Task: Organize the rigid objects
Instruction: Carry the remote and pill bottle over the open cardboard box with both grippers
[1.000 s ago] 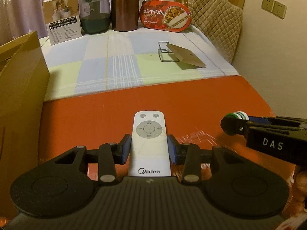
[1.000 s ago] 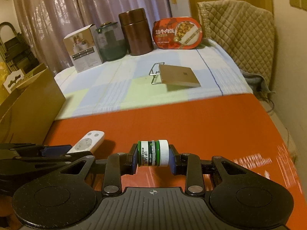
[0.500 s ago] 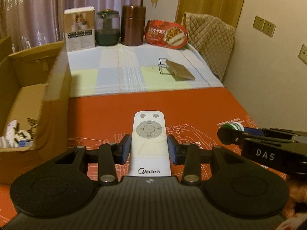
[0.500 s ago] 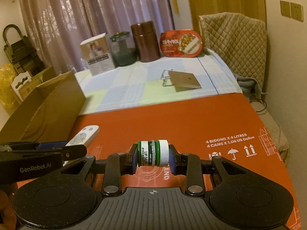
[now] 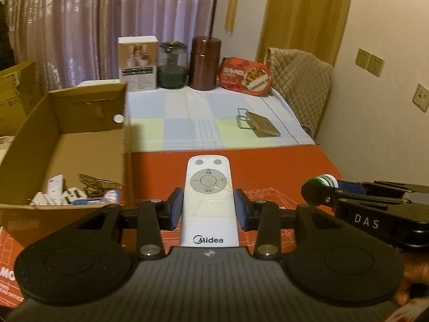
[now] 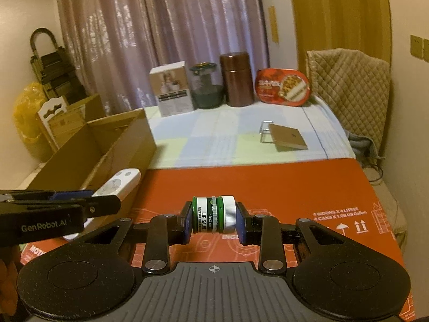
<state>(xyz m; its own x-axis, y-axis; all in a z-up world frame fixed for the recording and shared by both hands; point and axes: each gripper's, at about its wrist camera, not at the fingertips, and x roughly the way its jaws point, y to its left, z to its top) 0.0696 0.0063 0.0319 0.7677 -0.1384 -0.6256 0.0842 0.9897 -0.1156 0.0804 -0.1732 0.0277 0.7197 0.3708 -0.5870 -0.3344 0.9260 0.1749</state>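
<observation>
My left gripper (image 5: 208, 209) is shut on a white Midea remote control (image 5: 208, 201), held flat above the red sheet (image 5: 281, 166). My right gripper (image 6: 214, 218) is shut on a small green and white lip salve jar (image 6: 214, 214), lying sideways between the blue pads. In the left wrist view the right gripper (image 5: 319, 190) shows at the right with the jar (image 5: 323, 181) at its tip. Seen from the right wrist, the left gripper (image 6: 107, 201) and remote (image 6: 120, 183) sit at the left. An open cardboard box (image 5: 88, 123) with several small items inside stands left of the remote.
On the checked cloth (image 6: 228, 131) at the back stand a white carton (image 6: 173, 91), a glass jar (image 6: 206, 86), a brown canister (image 6: 237, 79) and a red food tray (image 6: 283, 87). A small wooden stand (image 6: 287, 139) lies mid-cloth. A quilted chair (image 6: 354, 86) and wall are right.
Both grippers have risen and drawn back with their loads still held. The cardboard box's inside has come into view on the left, and more of the red sheet shows below.
</observation>
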